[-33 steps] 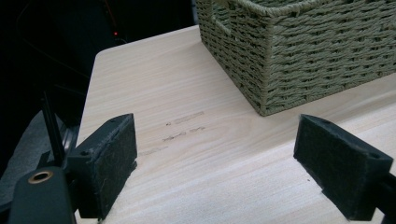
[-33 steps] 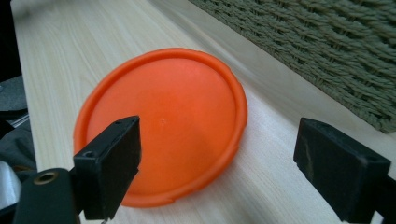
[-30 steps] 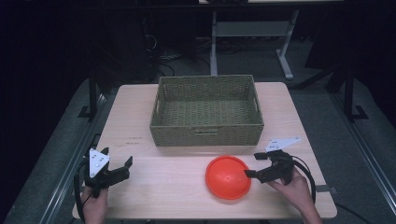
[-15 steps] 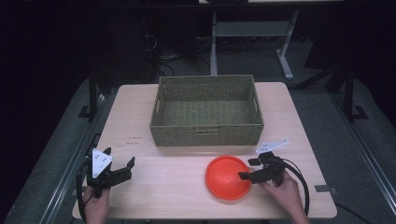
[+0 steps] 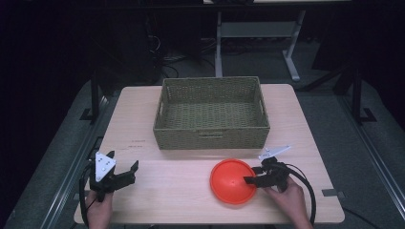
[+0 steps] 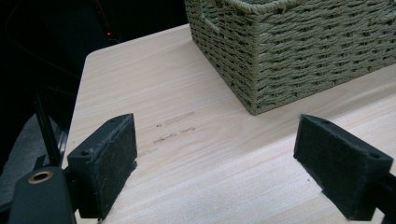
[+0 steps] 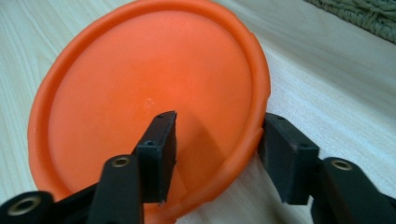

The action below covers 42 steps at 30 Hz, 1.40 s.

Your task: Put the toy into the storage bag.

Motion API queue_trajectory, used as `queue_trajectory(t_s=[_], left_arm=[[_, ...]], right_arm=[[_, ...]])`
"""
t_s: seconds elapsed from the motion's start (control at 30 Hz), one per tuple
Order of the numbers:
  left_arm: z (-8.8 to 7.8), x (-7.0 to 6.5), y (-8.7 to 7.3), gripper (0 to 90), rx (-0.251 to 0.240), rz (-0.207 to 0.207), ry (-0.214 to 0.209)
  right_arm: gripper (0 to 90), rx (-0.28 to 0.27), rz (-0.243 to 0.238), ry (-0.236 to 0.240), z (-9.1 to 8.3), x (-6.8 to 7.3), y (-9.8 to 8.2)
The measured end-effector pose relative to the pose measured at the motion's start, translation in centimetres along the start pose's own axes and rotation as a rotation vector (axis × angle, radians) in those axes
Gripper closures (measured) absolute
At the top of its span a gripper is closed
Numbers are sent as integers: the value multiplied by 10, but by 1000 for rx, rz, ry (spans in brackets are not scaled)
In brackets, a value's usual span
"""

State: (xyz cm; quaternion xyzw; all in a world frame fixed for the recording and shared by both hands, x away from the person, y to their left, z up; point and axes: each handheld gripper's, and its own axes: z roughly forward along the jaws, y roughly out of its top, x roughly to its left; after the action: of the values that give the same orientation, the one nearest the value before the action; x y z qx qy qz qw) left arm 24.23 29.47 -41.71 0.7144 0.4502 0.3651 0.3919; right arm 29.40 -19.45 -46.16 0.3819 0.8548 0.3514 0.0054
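Jaws astride orange plate [image 7: 149, 93] rim, apart | plate's near edge cut off

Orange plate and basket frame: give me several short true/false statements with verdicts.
1. The right gripper has its jaws on either side of the orange plate rim. True.
2. The wicker basket holds a plate. False: it is empty.
3. The left gripper is open over bare table. True.
4. The plate lies beyond the basket. False: it lies on the person's side of it.
5. The left gripper grips the basket. False: it is apart from it, holding nothing.
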Motion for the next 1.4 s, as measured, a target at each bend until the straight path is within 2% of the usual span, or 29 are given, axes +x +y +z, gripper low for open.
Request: queue_trajectory(t_s=[0.07, 0.13, 0.2, 0.23, 0.3, 0.4, 0.53, 0.63, 0.67, 0.8, 1.1, 1.27, 1.4], left_arm=[[0, -1, 0, 128, 2, 3, -4], [0, -1, 0, 128, 4, 10, -6], [0, -1, 0, 128, 4, 9, -6], [0, -1, 0, 128, 4, 3, -5], [1, 0, 0, 128, 4, 3, -5], [0, -1, 0, 128, -2, 4, -6], [0, -1, 0, 128, 2, 5, -7], [0, 0, 0, 128, 3, 3, -5], [0, 0, 0, 128, 3, 4, -5], [1, 0, 0, 128, 6, 17, -7], [1, 0, 0, 128, 5, 16, -1], [0, 2, 0, 128, 7, 10, 3], [0, 1, 0, 128, 7, 9, 6]], right_arm=[[518, 5, -8, -14, 0, 0, -1], [567, -10, 4, -17, -2, 0, -2], [588, -20, 10, -14, -3, -1, -3], [637, -43, 37, 3, -7, -4, -5], [675, -58, 43, 9, -10, -4, -5], [703, -64, 34, 0, -12, -2, -5], [744, -80, 65, 20, -14, -2, -5], [764, -98, 55, 20, -17, 0, -4], [770, -99, 65, 21, -18, 1, -3], [787, -117, 56, 25, -21, 3, -1], [817, -155, 23, 23, -24, 14, 12], [819, -148, -15, 15, -32, 21, 21], [821, -152, -25, 21, -40, 25, 26]])
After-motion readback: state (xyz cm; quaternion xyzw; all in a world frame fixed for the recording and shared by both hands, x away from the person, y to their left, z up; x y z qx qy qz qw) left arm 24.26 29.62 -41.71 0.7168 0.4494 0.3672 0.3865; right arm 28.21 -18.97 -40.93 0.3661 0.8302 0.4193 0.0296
